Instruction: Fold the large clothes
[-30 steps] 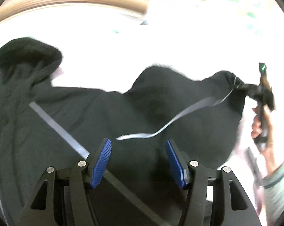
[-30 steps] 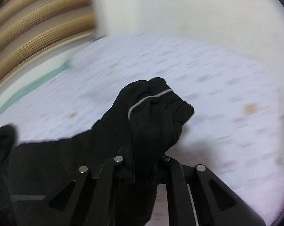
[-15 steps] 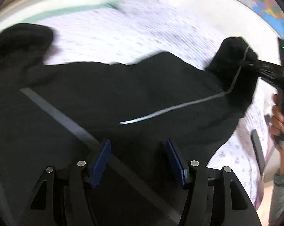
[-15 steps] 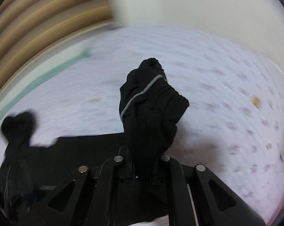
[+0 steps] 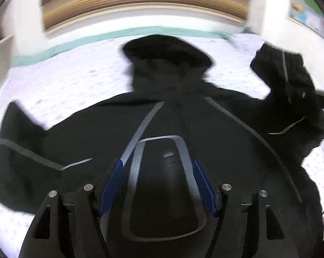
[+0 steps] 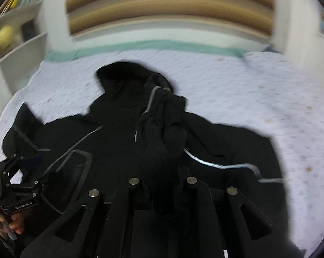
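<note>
On the bed (image 6: 258, 90), whose pale sheet carries small faint specks, a black jacket (image 5: 183, 116) with grey stripes lies spread out, hood toward the striped wooden headboard (image 5: 144, 2). Both views are smeared by motion, so the sheet's pattern and the jacket's seams are hard to make out, and the near hem is cut off behind the gripper bodies. The left hand-held gripper (image 5: 157, 185) has its blue pads apart and opening above the jacket's middle, where a grey loop-shaped trim shows between them; whether the pads touch the cloth cannot be told. The right hand-held gripper (image 6: 162, 185) is nearly closed but starting to open, with a bunched sleeve (image 6: 164, 129) still rising from between its fingers, which hide the contact itself. In the right wrist view a hand (image 6: 5, 225) holding the left gripper is half cut off at the lower left edge. A white shelf (image 6: 18, 43) stands at the far left, and a green band (image 5: 110, 36) edges the sheet below the headboard.
</note>
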Demonstrator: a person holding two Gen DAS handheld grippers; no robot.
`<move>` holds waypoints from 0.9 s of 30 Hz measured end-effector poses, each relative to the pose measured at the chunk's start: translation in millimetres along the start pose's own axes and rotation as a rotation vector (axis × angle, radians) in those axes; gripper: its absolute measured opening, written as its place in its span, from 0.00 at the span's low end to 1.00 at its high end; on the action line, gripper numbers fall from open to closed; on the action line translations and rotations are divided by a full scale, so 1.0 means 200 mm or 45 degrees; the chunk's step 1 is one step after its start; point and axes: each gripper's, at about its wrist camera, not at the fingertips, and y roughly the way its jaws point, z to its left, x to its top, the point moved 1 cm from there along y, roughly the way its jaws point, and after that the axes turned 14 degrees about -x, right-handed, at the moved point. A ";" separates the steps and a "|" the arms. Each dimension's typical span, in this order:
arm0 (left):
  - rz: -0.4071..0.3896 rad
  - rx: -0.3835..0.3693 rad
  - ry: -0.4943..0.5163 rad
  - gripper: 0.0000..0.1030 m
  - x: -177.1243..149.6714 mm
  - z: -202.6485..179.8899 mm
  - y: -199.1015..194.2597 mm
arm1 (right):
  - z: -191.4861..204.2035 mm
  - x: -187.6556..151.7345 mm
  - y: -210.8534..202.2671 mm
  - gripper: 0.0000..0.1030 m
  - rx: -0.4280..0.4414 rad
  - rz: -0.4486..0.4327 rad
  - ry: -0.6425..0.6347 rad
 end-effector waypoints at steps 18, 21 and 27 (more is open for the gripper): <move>0.000 -0.315 -0.153 0.67 -0.13 0.36 -0.10 | 0.87 -0.27 0.36 0.61 0.346 0.286 -0.222; 0.055 -0.494 -0.180 0.67 -0.08 0.32 -0.06 | 0.71 -0.25 0.17 0.61 0.372 0.182 -0.146; 0.206 -0.601 -0.374 0.67 0.00 0.28 0.28 | 0.28 -0.27 -0.09 0.61 0.206 0.006 -0.008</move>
